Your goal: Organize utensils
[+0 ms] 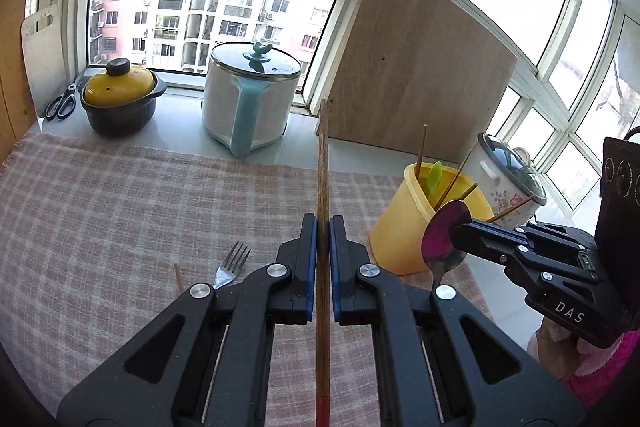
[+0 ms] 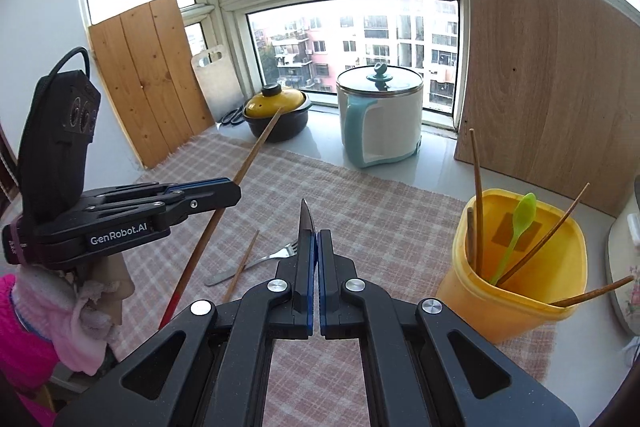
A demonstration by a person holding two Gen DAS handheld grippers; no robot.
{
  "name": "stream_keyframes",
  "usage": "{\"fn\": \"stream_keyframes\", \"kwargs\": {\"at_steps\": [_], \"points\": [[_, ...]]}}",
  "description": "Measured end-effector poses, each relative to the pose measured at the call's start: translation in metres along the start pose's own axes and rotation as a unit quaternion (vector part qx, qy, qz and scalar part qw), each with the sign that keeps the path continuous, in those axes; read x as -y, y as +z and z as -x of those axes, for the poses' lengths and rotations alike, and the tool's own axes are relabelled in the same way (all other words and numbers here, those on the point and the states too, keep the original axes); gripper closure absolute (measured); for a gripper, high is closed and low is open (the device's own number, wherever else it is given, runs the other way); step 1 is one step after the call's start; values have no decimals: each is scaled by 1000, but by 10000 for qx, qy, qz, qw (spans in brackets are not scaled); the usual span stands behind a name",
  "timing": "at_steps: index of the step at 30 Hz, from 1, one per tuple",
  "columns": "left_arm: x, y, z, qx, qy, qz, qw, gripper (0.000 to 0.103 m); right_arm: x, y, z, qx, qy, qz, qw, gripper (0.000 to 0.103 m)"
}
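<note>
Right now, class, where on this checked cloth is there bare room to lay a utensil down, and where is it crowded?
Free: the cloth between the fork and the yellow tub, and the stretch before the yellow-lidded pot and white cooker. Crowded: around the fork and loose chopstick.

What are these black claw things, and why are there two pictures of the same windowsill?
They are hand-held tools, no robot: a person holds one gripper in each hand, and a camera on each looks along its jaws. One picture comes from the left gripper, the other from the right gripper, so each also shows its partner. The left is shut on a long wooden chopstick; the right is shut on a metal spoon, seen edge-on in its own view. On the checked cloth lie a fork and another chopstick. The yellow container already holds chopsticks and a green spoon.
</note>
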State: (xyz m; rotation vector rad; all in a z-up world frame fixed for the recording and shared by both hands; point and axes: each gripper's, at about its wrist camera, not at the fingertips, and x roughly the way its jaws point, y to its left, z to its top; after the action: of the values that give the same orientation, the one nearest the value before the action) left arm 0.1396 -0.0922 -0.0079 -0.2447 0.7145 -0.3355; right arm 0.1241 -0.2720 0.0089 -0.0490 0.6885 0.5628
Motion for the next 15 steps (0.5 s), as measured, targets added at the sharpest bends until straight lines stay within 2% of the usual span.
{"fn": "stream_keyframes", "kwargs": {"at_steps": [15], "points": [[96,34,-35,364,-492,-209,9979,99,84,13,76,618,-501,-352,9962,103]]}}
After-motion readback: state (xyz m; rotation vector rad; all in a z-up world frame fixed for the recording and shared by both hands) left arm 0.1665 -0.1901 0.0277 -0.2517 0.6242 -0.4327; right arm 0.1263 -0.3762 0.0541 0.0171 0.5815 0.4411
